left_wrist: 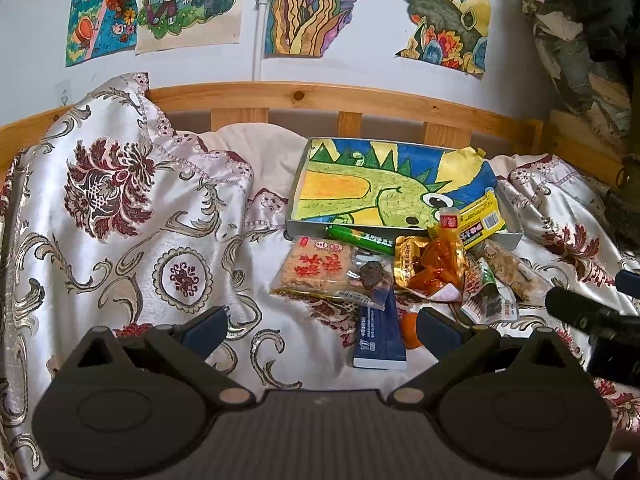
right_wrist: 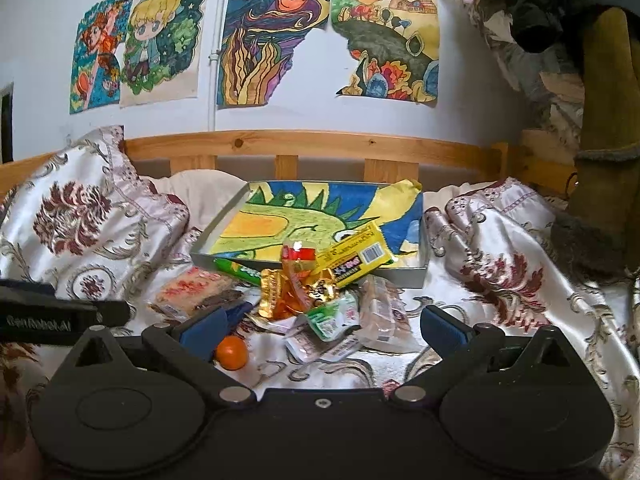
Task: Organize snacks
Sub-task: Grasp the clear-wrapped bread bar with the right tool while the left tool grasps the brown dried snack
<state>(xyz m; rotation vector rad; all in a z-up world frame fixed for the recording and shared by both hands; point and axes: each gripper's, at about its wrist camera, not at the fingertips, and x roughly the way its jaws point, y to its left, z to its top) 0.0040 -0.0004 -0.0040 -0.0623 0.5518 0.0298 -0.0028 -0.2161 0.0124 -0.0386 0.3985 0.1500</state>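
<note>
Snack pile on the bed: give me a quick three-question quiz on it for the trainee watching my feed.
1. True or false: the left gripper is shut on a snack.
2. Which snack lies partly over the edge of the tray? A) the orange B) the yellow packet C) the blue packet
3. Fill in: in the right wrist view, the orange lies on the bedspread just beside the right gripper's ______ jaw.

Key:
1. False; its jaws stand open and empty.
2. B, the yellow packet.
3. Left.
</note>
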